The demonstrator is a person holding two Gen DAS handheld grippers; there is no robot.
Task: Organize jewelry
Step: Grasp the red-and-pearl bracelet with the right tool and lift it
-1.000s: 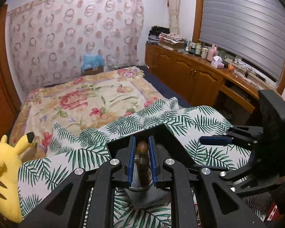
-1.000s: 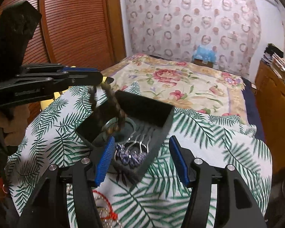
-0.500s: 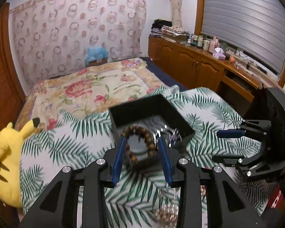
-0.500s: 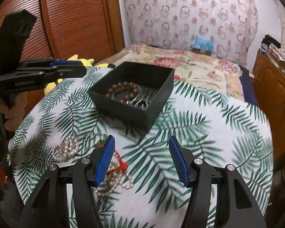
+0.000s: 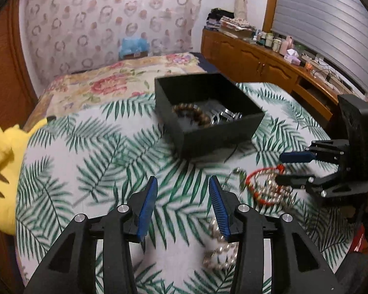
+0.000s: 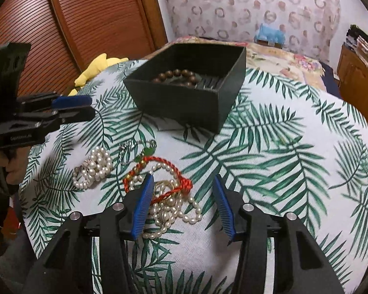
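Closing, the right gripper [image 6: 181, 205] straddles the red cord bracelet [image 6: 169, 171], nothing gripped yet. Limp, tangled with pearls [image 6: 174, 210], probably; take the knot. The left gripper [image 5: 182, 205] is opening, empty.

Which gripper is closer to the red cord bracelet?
Right. The right gripper, jaws closing, hangs directly over the red cord bracelet; the left gripper, opening, is off to its side.

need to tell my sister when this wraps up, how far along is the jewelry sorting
Partly done. The brown bead bracelet and some silver pieces already lie in the black box. Nothing is gripped: the left gripper is opening over bare cloth, and the right gripper is closing around the tangle of red cord and pearl strand. A pearl bracelet and a green-stone chain also wait on the cloth.
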